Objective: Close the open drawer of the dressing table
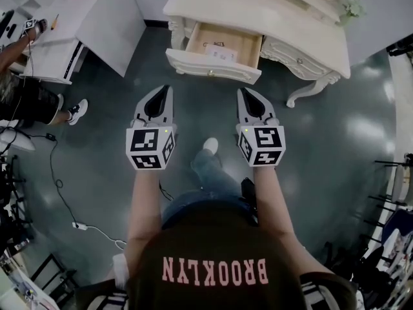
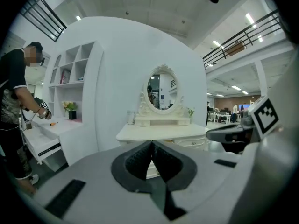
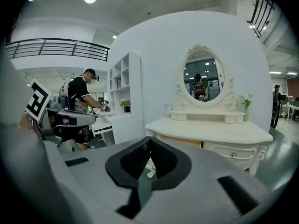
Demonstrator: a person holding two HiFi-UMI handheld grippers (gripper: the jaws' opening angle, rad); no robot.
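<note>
Upper left of the head view, a second person stands at a white desk, and a white cable trails over the dark glossy floor below. Next across, the left gripper is held out ahead of the wearer, and its own view shows the jaws pressed together with nothing between them. Top centre, there's the open drawer: pulled out from the left half of the cream dressing table, wooden inside on show, a slip of paper lying in it, a small knob on the white front. Both grippers point toward it, well short of the front, touching nothing. Right of centre, the right gripper sits level with its partner, jaws likewise closed tight and empty. In the right gripper view the table's oval mirror stands upright on top, with a closed drawer and its round knob at lower right
</note>
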